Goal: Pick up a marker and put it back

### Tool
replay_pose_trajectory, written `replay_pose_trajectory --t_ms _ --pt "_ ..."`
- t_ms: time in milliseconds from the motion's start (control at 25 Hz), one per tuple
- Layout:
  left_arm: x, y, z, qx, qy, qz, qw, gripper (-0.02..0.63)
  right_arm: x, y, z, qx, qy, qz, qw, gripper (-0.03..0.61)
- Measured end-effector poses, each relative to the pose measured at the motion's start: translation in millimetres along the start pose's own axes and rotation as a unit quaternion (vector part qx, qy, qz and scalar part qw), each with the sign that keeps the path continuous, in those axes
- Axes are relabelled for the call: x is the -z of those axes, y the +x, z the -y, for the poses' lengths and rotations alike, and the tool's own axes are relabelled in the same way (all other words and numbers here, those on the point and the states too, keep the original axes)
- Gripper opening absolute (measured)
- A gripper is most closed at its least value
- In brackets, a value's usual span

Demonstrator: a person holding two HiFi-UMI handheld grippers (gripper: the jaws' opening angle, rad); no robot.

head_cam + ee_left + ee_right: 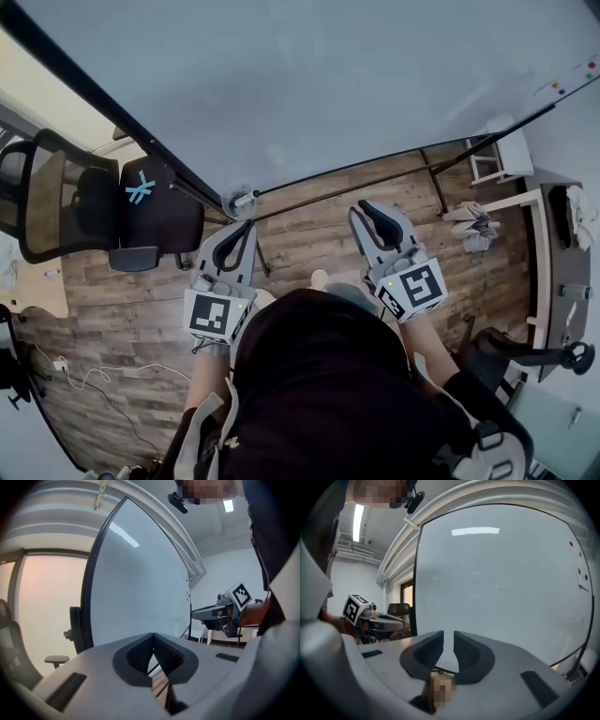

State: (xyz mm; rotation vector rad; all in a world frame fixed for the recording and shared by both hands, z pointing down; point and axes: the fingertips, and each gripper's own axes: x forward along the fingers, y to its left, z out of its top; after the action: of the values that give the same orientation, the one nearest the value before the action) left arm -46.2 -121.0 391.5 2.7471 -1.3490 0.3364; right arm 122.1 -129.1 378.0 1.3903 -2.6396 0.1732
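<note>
One whiteboard (pixel 309 84), wood floor (pixel 122 309) | left gripper (pixel 249 226) pressed together, empty | right gripper (pixel 362 207) barely apart, empty | one chair (pixel 94 202)

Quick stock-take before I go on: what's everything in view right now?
whiteboard: one, pale grey, black frame, straight ahead
dots: three, red, green, orange, near the whiteboard's right edge
office chair: one, black with cyan cross, far left
second chair: one, black, lower right
desk: one, grey, right side
cable: one, white, on the floor, lower left
floor: brown wood planks
marker: none I can make out
left gripper: grey, jaw tips together, empty
right gripper: grey, jaws narrowly apart, empty
</note>
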Motion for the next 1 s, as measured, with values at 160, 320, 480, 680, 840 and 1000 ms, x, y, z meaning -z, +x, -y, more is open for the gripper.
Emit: replay_pose_trajectory --t_ms 160,320,480,680,840,1000 --pt "-1 3 3 0.010 0.002 0.005 0.9999 0.008 7 -6 3 0.011 0.008 -0.004 1.000 0.077" --pt "-1 4 6 0.016 0.007 -0.011 0.9998 0.008 14 -8 2 0.013 0.006 -0.011 1.000 0.075" --pt "-5 6 7 0.018 0.010 -0.014 0.9997 0.008 17 -8 2 0.014 0.005 -0.016 1.000 0.072" --pt "-7 7 7 0.013 0.012 -0.021 0.9996 0.008 19 -7 5 0.015 0.007 -0.017 1.000 0.072" --pt "-4 5 6 0.013 0.008 -0.010 0.9998 0.008 19 -6 3 0.011 0.006 -0.019 1.000 0.072" --pt "-1 2 6 0.010 0.008 -0.017 0.9998 0.008 19 -4 -1 0.005 0.005 -0.020 1.000 0.072"
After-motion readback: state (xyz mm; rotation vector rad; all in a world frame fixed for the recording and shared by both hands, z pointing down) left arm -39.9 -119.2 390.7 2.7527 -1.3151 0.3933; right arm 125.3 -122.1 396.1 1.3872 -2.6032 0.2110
